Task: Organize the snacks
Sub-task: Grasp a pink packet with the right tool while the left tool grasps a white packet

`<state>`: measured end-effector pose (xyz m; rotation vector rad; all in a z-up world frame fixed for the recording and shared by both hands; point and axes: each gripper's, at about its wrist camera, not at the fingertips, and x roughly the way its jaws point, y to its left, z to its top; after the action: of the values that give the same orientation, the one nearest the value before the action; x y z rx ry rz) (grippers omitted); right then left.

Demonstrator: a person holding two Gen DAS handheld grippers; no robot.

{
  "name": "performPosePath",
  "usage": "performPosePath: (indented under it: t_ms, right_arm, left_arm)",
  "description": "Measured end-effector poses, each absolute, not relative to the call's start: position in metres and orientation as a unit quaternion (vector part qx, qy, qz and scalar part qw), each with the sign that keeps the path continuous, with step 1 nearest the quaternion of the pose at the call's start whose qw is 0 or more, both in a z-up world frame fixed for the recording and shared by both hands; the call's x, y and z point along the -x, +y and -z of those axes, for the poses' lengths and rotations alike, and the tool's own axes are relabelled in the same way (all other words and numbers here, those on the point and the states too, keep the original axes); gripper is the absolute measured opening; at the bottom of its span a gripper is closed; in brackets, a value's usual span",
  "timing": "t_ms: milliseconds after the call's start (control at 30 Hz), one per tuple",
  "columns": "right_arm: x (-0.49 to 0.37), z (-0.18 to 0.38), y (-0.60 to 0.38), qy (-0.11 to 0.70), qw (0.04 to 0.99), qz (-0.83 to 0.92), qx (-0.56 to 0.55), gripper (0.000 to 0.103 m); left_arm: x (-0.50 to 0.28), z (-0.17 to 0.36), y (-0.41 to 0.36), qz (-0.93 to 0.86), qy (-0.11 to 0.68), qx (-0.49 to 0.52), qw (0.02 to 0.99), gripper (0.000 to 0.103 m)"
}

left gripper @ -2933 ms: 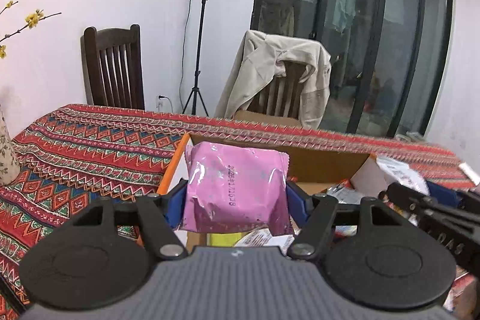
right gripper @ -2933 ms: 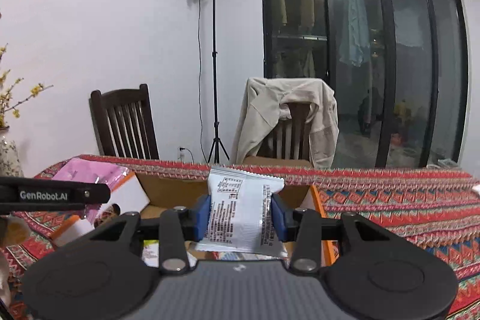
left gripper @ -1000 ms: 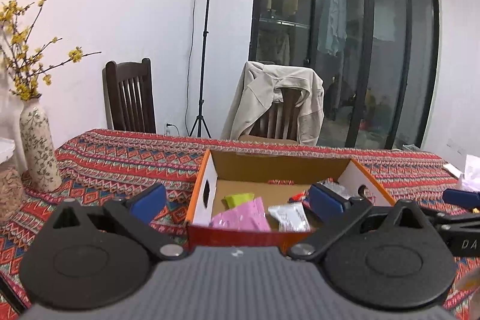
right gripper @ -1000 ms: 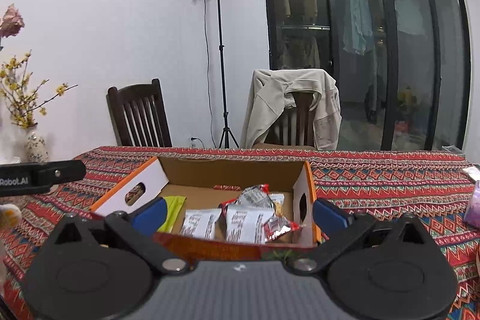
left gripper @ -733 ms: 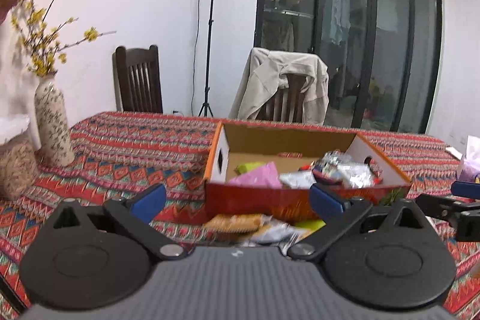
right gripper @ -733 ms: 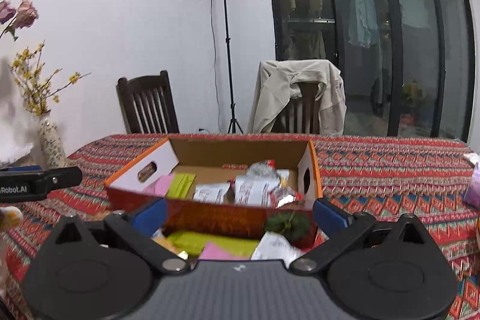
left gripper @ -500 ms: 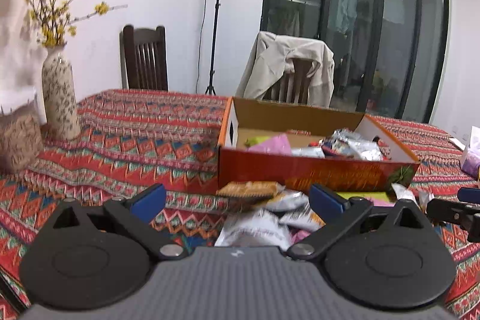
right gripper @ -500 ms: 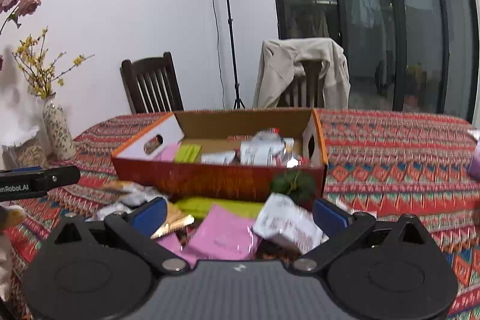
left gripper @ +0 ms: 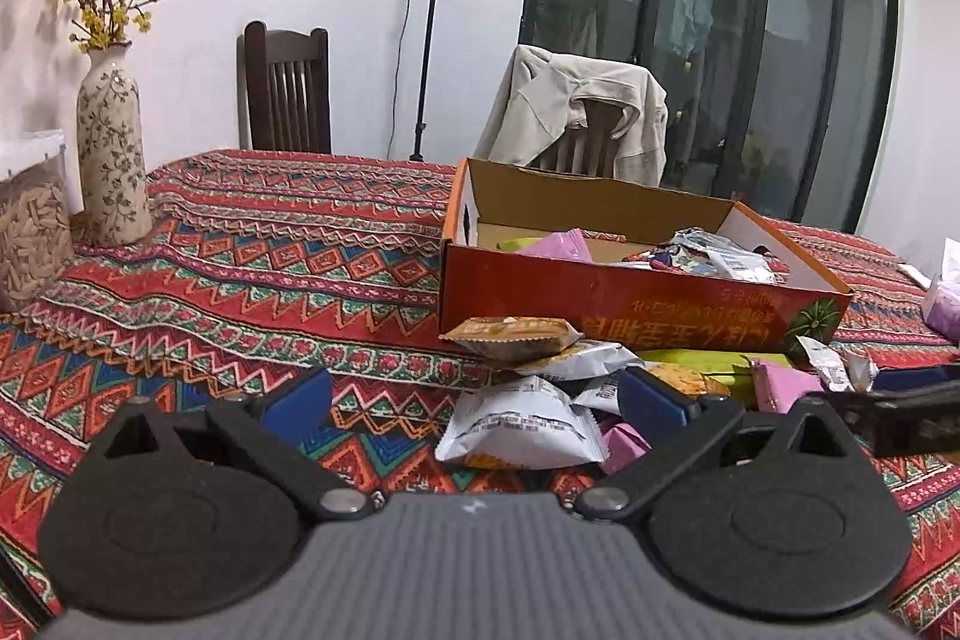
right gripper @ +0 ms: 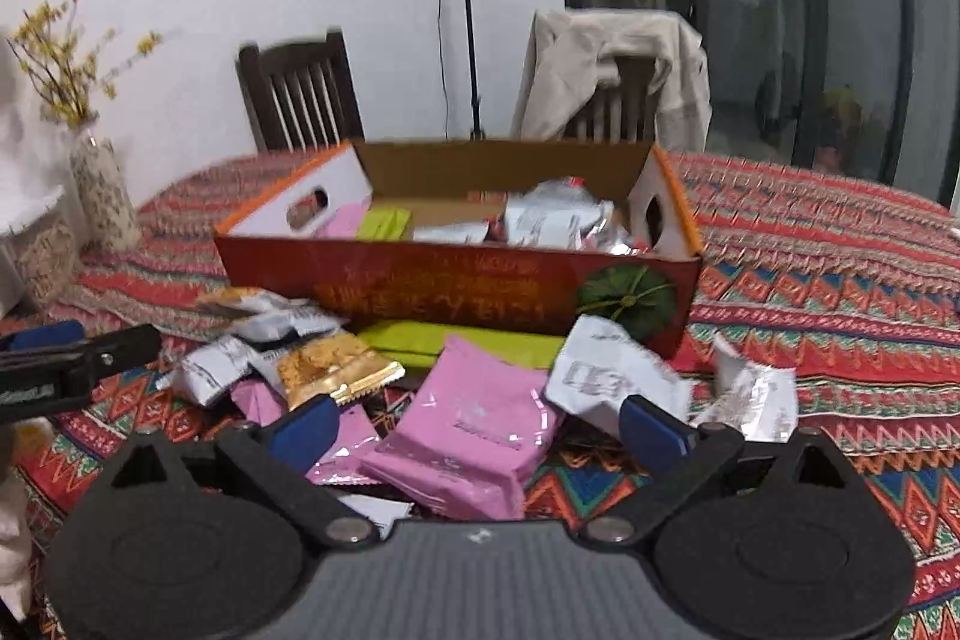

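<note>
An open red cardboard box (left gripper: 636, 304) (right gripper: 456, 289) stands on the patterned tablecloth and holds several snack packets. A loose pile of packets lies in front of it. My left gripper (left gripper: 474, 403) is open and empty, low over the pile, with a white packet (left gripper: 519, 427) between its blue fingers. An orange packet (left gripper: 510, 334) lies by the box's near left corner. My right gripper (right gripper: 477, 427) is open and empty over a pink packet (right gripper: 474, 430). A gold packet (right gripper: 333, 367), a green packet (right gripper: 444, 340) and white packets (right gripper: 612, 379) lie around it.
A patterned vase (left gripper: 111, 160) with yellow twigs and a clear jar (left gripper: 27, 232) stand at the table's left edge. Two chairs (left gripper: 288, 88), one draped with a beige jacket (left gripper: 576, 118), stand behind the table. A tissue pack (left gripper: 945, 292) lies at far right.
Both grippers let go of their packets into the box, opened, then drew back and came down over the loose pile in front of the box.
</note>
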<state>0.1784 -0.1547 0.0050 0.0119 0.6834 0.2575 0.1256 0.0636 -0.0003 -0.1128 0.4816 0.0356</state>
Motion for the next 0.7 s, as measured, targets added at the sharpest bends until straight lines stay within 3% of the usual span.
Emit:
performPosePath:
  t_ms: [133, 333, 400, 700]
  right_arm:
    - [-0.194, 0.003, -0.151, 0.352, 0.929, -0.112, -0.013, 0.093]
    - [-0.206, 0.026, -0.152, 0.373, 0.92, -0.115, -0.042, 0.083]
    - [-0.206, 0.029, -0.153, 0.376, 0.918, -0.12, -0.045, 0.074]
    - [-0.187, 0.022, -0.155, 0.324, 0.936, -0.131, -0.034, 0.067]
  left_arm:
    - [-0.127, 0.002, 0.066, -0.013, 0.243, 0.065, 0.968, 0.103]
    - [-0.13, 0.004, 0.067, -0.007, 0.253, 0.071, 0.965, 0.103]
    - [-0.131, 0.005, 0.066, -0.007, 0.255, 0.069, 0.965, 0.103]
    - [-0.134, 0.008, 0.065, -0.016, 0.269, 0.067, 0.961, 0.103]
